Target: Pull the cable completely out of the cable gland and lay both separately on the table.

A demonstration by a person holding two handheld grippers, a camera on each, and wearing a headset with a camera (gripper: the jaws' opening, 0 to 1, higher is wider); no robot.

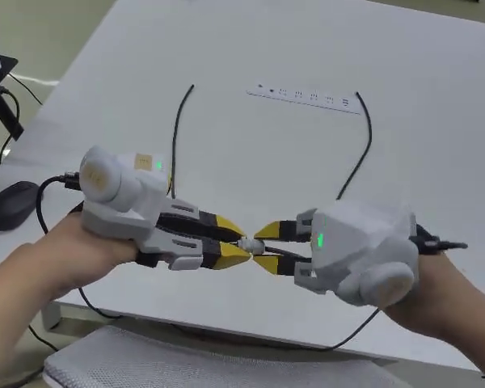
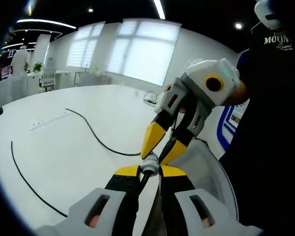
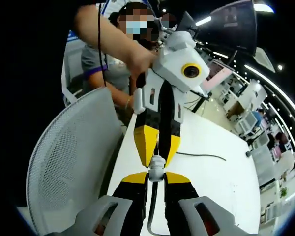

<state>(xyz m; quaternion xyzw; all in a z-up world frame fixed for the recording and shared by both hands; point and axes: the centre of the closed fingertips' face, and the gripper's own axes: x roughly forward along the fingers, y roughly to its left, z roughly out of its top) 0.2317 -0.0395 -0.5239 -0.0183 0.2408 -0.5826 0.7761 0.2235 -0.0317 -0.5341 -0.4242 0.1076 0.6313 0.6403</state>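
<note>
The left tool [image 1: 241, 242], white-bodied with black jaws and yellow tips, and the matching right tool [image 1: 257, 247] meet tip to tip in the air just over the near edge of the broad white counter [image 1: 250, 153]. Each is gripped by a hand, the left hand [image 1: 56, 259] and the right hand [image 1: 444, 299]. Between the tips sits the small pale grey cable gland [image 1: 246, 244], held above the counter and not resting on it. In the left gripper view the left tool's [image 2: 150, 169] jaws are drawn in to a narrow gap and its yellow tips press on the gland [image 2: 150, 163]. The right tool [image 2: 155, 157] comes in from above, its tips flanking the gland's other end. In the right gripper view the gland [image 3: 157, 169] stands at the right tool's [image 3: 157, 178] tips, whose jaws are likewise nearly together. The thin dark cable [image 3: 151, 206] runs from the gland back between them, still threaded through it. Whether those tips bear on the gland or on the cable I cannot tell. Farther back on the counter lie a flat white power strip [image 1: 303, 97] and two loose black leads [image 1: 176, 137], well apart from the tools. A grey mesh chair back [image 3: 73, 162] stands below the counter's near edge.
</note>
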